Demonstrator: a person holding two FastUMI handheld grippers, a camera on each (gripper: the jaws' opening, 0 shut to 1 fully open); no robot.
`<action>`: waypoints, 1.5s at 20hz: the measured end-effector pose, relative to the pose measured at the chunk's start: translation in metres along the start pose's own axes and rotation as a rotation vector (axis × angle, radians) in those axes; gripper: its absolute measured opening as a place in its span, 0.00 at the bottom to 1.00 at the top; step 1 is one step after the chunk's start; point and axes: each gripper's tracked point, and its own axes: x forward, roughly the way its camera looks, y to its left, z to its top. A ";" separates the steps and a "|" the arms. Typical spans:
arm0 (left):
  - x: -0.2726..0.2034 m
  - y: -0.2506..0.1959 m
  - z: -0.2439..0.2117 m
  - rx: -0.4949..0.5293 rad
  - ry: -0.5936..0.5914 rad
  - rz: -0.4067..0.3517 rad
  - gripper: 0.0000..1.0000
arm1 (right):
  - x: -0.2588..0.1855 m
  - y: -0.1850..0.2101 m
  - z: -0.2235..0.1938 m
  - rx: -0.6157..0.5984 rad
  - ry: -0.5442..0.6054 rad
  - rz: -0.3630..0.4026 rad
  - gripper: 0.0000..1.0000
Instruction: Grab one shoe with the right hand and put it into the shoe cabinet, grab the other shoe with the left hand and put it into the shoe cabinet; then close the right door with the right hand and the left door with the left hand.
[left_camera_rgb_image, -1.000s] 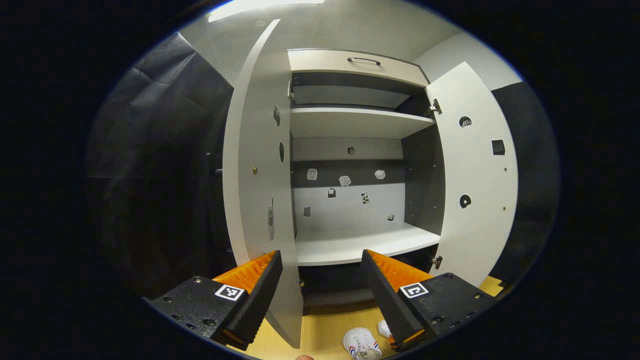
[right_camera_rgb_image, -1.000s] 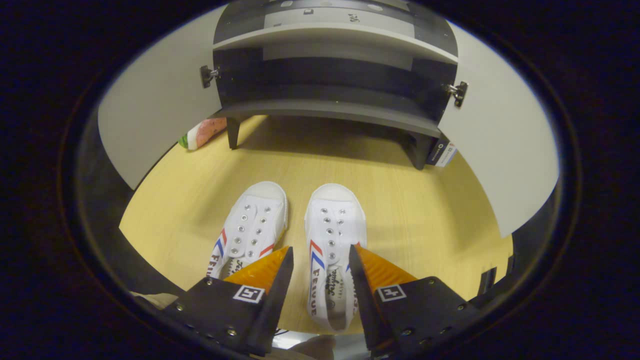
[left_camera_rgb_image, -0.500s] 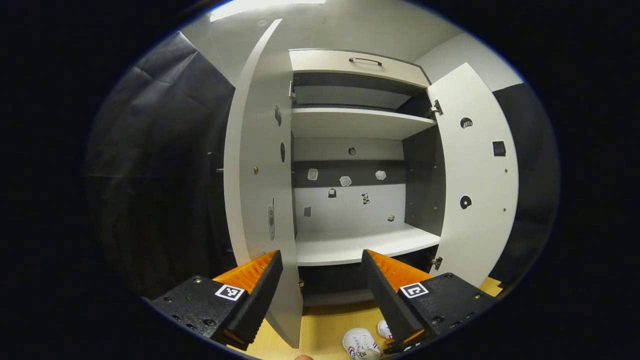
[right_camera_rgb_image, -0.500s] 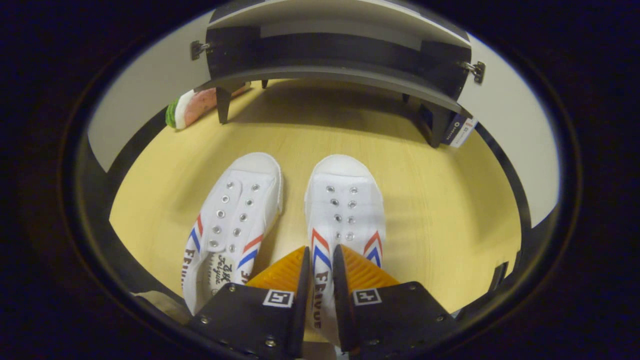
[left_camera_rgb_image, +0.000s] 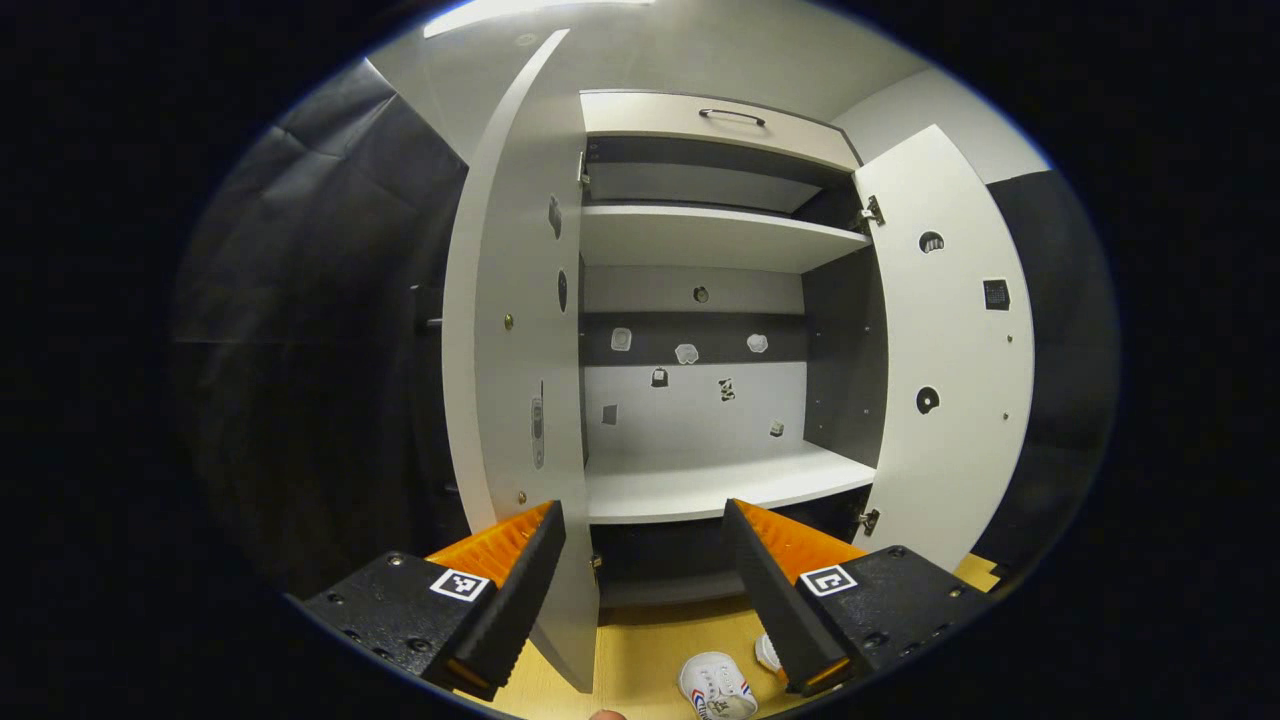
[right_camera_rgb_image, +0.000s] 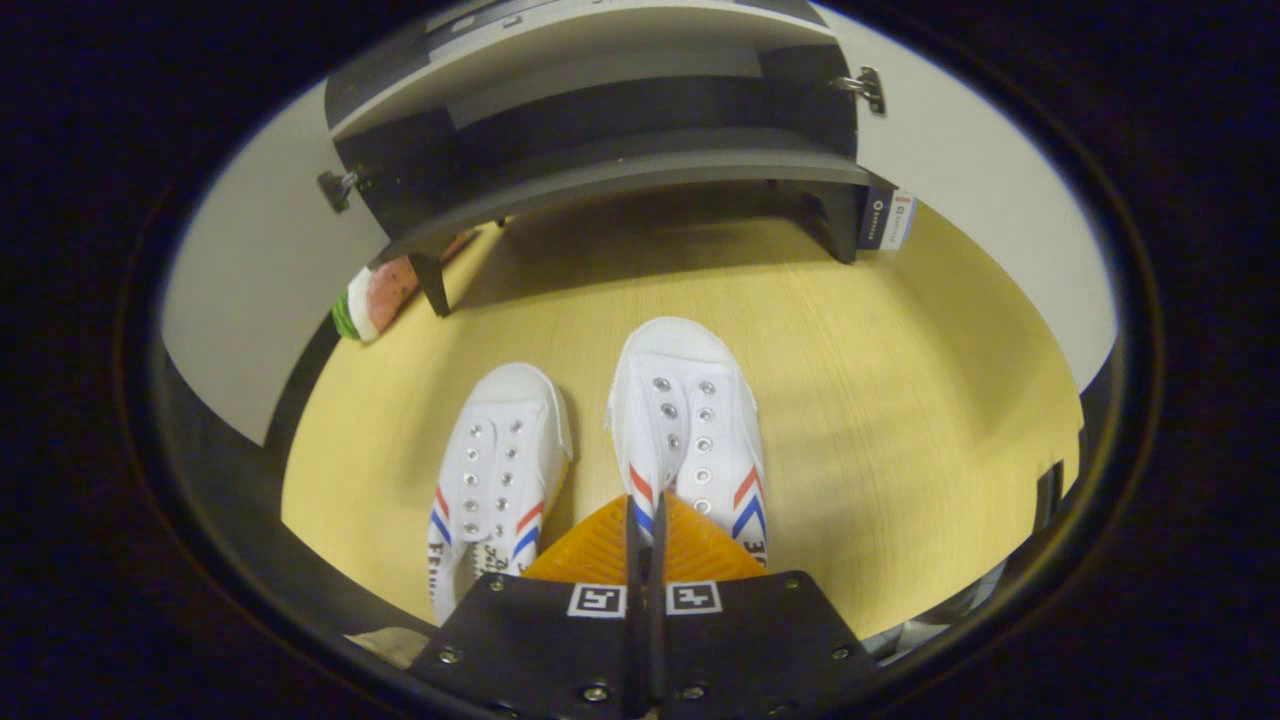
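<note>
Two white lace-less shoes with red and blue stripes lie side by side on the wooden floor in front of the shoe cabinet (right_camera_rgb_image: 620, 165). In the right gripper view my right gripper (right_camera_rgb_image: 645, 510) is shut on the inner collar edge of the right-hand shoe (right_camera_rgb_image: 685, 420). This shoe sits a little ahead of the other shoe (right_camera_rgb_image: 500, 470). In the left gripper view my left gripper (left_camera_rgb_image: 645, 590) hangs open and empty in front of the open cabinet. The shoes (left_camera_rgb_image: 715, 685) show small at the bottom, below its fingers. The middle shelf (left_camera_rgb_image: 700, 485) is bare.
Both cabinet doors stand open: the left door (left_camera_rgb_image: 515, 300) edge-on close to my left gripper, the right door (left_camera_rgb_image: 950, 340) swung wide. A drawer (left_camera_rgb_image: 730, 118) tops the cabinet. A watermelon-patterned object (right_camera_rgb_image: 375, 295) lies by a cabinet leg, and a tag (right_camera_rgb_image: 885, 218) hangs at the other.
My right gripper went from open around the right-hand shoe's heel to shut on its collar edge, and that shoe has shifted forward of the other. The left gripper has barely moved.
</note>
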 end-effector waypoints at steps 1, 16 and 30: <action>0.000 0.000 -0.001 0.004 0.000 -0.001 0.97 | -0.007 0.005 0.007 0.034 -0.016 0.024 0.00; -0.001 0.000 -0.001 0.010 -0.011 -0.011 0.97 | -0.189 0.079 0.293 -0.056 -0.599 0.118 0.00; 0.002 0.001 -0.001 0.020 -0.005 0.023 0.99 | -0.094 0.064 0.463 -0.097 -0.578 -0.019 0.00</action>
